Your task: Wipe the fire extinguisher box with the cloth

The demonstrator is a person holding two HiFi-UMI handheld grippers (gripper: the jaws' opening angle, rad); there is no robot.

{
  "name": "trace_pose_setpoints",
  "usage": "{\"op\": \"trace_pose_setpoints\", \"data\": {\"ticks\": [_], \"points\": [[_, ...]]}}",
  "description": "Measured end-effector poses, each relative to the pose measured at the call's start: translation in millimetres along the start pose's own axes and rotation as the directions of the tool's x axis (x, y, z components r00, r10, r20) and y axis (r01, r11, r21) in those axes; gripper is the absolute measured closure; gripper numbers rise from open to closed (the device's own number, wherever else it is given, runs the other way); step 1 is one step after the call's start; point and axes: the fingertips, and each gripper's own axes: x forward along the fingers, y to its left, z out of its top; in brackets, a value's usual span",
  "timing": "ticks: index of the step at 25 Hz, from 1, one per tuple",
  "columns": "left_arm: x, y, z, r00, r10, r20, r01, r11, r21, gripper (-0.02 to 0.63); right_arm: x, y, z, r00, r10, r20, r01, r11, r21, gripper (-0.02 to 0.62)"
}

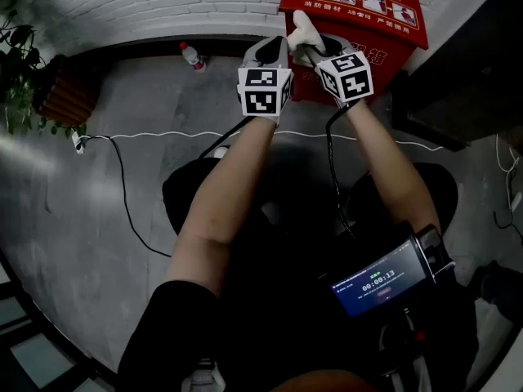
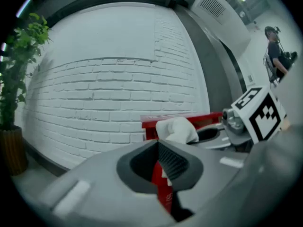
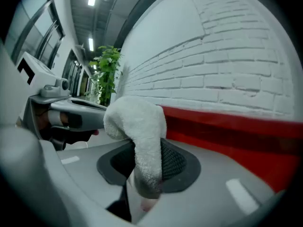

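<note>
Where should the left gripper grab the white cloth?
By the loose, rounded end of the cloth that pokes up above the right gripper, coming from the left. The lower part is pinched between the right gripper's jaws, so only that top fold is free.

Both bare arms stretch forward, the left arm (image 1: 225,194) and right arm (image 1: 392,166) nearly parallel. The left claw (image 1: 274,46) has its jaws drawn together, nothing between them. Just beside it, the right claw (image 1: 306,49) clamps a cloth (image 3: 139,131).
</note>
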Motion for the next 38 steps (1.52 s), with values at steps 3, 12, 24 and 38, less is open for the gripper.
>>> {"op": "trace_pose_setpoints", "data": {"ticks": [3, 12, 24, 38], "points": [[0.1, 7.5, -9.2, 1.0, 0.007, -0.022, -0.008, 1.0, -0.008, 0.605, 16.0, 7.0, -2.4, 0.999, 0.047, 0.018, -0.049, 0.996, 0.073, 0.469], [-2.9, 9.7, -17.9, 0.999, -0.016, -0.043, 0.015, 1.0, -0.015, 0.606, 37.5, -9.0, -10.5, 0.998, -0.01, 0.061, -0.004, 0.974, 0.227, 0.469], [-2.0, 1.4, -15.7, 0.998, -0.053, -0.037, 0.053, 0.999, -0.012, 0.606, 13.9, -35.8, -13.3, 0.985, -0.164, 0.056, 0.151, 0.97, 0.188, 0.465], [31.8, -80.3, -11.8, 0.982, -0.185, -0.033, 0.186, 0.981, 0.062, 0.606, -71.2, -104.9, -43.7, 0.949, -0.311, 0.054, 0.295, 0.935, 0.196, 0.46]]}}
